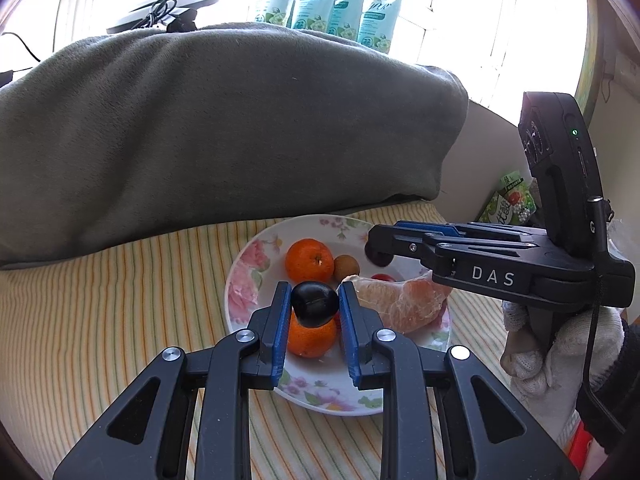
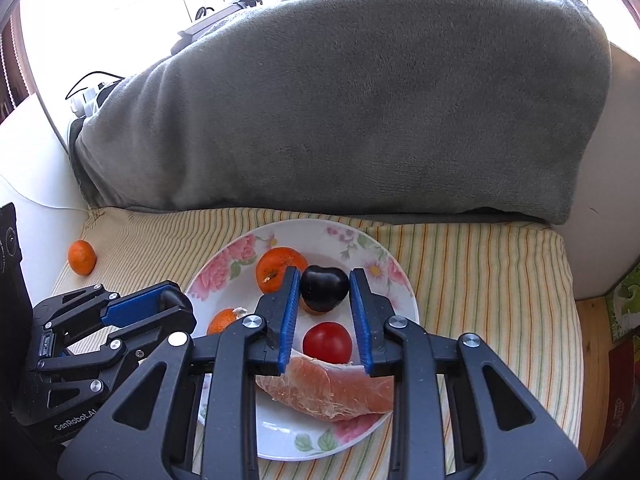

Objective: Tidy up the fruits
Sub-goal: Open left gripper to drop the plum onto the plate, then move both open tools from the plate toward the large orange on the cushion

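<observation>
A floral plate (image 1: 244, 280) (image 2: 224, 264) on the striped cloth holds two tangerines (image 1: 310, 260) (image 2: 278, 270), a longan (image 1: 346, 267), a red fruit (image 2: 327, 342) and a peeled pomelo segment (image 1: 400, 306) (image 2: 328, 396). My left gripper (image 1: 314, 300) (image 2: 176, 302) is shut on a dark plum (image 1: 314, 304), held above the nearer tangerine (image 1: 312, 340). My right gripper (image 2: 325, 280) (image 1: 378, 252) reaches over the plate's far right side. A second dark plum (image 2: 324, 288) sits between its blue pads, with thin gaps on both sides.
A loose tangerine (image 2: 82, 257) lies on the striped cloth (image 2: 480, 280) left of the plate. A big grey blanket (image 1: 240, 128) rises just behind the plate. A gloved hand (image 1: 560, 352) holds the right gripper. Green packets (image 1: 508, 200) stand at the right.
</observation>
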`<state>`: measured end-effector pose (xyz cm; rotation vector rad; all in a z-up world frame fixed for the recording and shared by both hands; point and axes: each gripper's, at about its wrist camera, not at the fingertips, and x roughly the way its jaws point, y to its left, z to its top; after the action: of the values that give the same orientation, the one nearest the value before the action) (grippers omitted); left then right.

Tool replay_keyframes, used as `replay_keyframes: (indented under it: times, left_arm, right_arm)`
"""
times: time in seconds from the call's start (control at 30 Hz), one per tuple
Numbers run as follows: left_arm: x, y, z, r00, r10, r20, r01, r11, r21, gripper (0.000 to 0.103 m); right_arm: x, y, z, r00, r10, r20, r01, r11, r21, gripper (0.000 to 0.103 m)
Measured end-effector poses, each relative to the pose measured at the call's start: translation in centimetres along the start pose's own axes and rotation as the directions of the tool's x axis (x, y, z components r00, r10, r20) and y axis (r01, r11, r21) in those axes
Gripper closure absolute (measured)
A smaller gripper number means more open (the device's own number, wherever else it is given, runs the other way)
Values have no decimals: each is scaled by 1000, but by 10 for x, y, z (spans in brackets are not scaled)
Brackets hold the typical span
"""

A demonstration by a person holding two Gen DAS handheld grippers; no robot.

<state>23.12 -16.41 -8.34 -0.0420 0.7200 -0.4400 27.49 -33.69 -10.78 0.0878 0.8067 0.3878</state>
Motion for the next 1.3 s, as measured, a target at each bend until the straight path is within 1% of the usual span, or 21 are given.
replay_keyframes:
  times: [0.07,0.1,0.2,0.23,0.27,0.33,0.4,0.43,0.47,0.57,0.6,0.63,0.67,0.73,0.77,0.87,1.03,1.3]
  left_arm:
    - [1,0,0,1000,-1,-3,1,1000,2,80]
    - [1,0,-1,1000,-3,-3,3,1000,3,78]
    - [1,0,-1,1000,-7,0,7,1000,3,73]
    - [0,0,-1,1000,-8,1,8,1000,3,70]
    - [0,1,-1,1000,-9,3,9,1000,4,66]
    - [-2,0,-1,1000,-12,8,11,1000,4,61]
    - [-3,0,-1,1000,-13,10,13,1000,2,60]
    - [-3,0,-1,1000,-14,10,14,1000,2,54]
    - [-4,1,-2,1000,-15,13,15,1000,0,48]
    - [-7,1,-2,1000,-16,20,16,1000,-3,44]
    - [-8,1,-2,1000,-16,21,16,1000,-2,43]
    - [-9,0,-2,1000,-15,23,15,1000,-2,39]
    - [-10,0,-1,1000,-13,27,13,1000,-2,36]
    - [-13,-1,-2,999,-11,31,11,1000,0,34]
    - [-15,-1,-2,999,-10,33,10,1000,0,33]
    - [-18,-2,-1,999,-3,38,3,1000,3,28]
    - [-22,-2,-1,999,3,41,-3,1000,0,24]
    - [-33,-3,0,999,11,50,-11,1000,1,23]
  right_arm:
    - [-1,0,0,1000,-1,9,1,1000,1,55]
    - [-2,-1,0,1000,-1,14,1,1000,3,52]
    - [-4,-1,1,1000,-1,19,1,1000,6,51]
    - [-4,-2,1,1000,-1,21,1,1000,6,51]
    - [-4,-1,1,1000,-2,22,2,1000,5,51]
    - [-6,-1,1,1000,-3,25,3,1000,5,49]
    - [-7,0,1,1000,-5,30,5,1000,6,40]
    - [-8,0,1,999,-8,35,8,1000,5,35]
    - [-9,1,0,999,-11,37,11,1000,3,34]
    - [-10,1,1,999,-18,38,18,1000,1,33]
    - [-10,2,1,999,-21,38,21,1000,1,30]
    - [-10,2,1,999,-24,41,24,1000,1,23]
    - [-12,1,1,999,-26,46,26,1000,1,20]
    - [-13,2,2,998,-28,48,28,1000,2,18]
    - [-13,3,2,998,-32,49,32,999,2,16]
    - [-15,5,3,998,-39,55,39,999,0,14]
    - [-18,8,4,997,-45,57,45,999,0,14]
    - [-26,15,2,996,-50,68,50,999,-5,13]
